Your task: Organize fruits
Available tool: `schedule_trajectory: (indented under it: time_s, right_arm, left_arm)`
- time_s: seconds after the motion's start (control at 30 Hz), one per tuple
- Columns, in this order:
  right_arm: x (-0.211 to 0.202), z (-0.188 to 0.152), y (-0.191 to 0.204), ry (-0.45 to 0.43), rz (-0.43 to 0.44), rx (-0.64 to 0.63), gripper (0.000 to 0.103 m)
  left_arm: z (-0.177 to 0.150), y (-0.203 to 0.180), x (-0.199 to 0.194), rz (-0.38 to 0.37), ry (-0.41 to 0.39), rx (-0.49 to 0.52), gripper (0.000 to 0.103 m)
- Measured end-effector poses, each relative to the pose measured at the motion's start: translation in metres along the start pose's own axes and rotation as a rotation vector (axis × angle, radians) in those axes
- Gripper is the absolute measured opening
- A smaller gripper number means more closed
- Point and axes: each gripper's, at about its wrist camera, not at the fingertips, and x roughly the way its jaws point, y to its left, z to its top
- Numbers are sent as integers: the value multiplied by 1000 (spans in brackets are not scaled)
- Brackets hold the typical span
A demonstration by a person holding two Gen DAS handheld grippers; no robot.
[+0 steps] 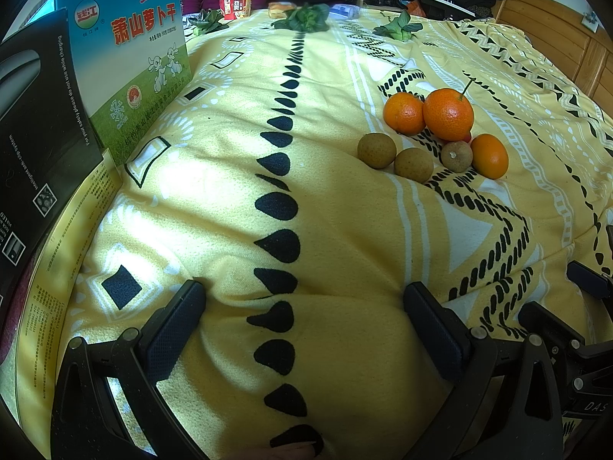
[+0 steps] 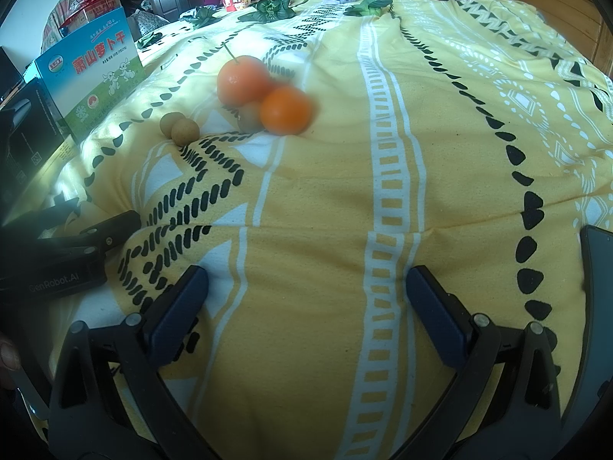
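Orange fruits (image 1: 447, 114) huddle with brown ones (image 1: 376, 150) on the bed (image 1: 230, 211), well ahead; both grippers (image 1: 304, 329) (image 2: 306, 314) gape empty; best approach one edge fruit squarely.

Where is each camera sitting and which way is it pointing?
Left wrist: on the left hand-held gripper, low over the blanket, facing forward; fruits ahead right, box left; its open fingers show.
Right wrist: on the right hand-held gripper, facing forward; fruits ahead left; its open fingers and the left hand-held gripper show.
Shared: fruits, box, blanket, greens.
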Motion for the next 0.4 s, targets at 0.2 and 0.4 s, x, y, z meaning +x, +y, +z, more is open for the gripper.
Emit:
schedule_trajectory:
  time_s: [0.2, 0.4]
  right_arm:
    - [0, 0, 0, 0, 0, 0, 103]
    - [0, 0, 0, -1, 1, 0, 103]
  left_arm:
    - [0, 0, 0, -1, 0, 0, 103]
    - [-1, 1, -1, -4, -5, -3, 103]
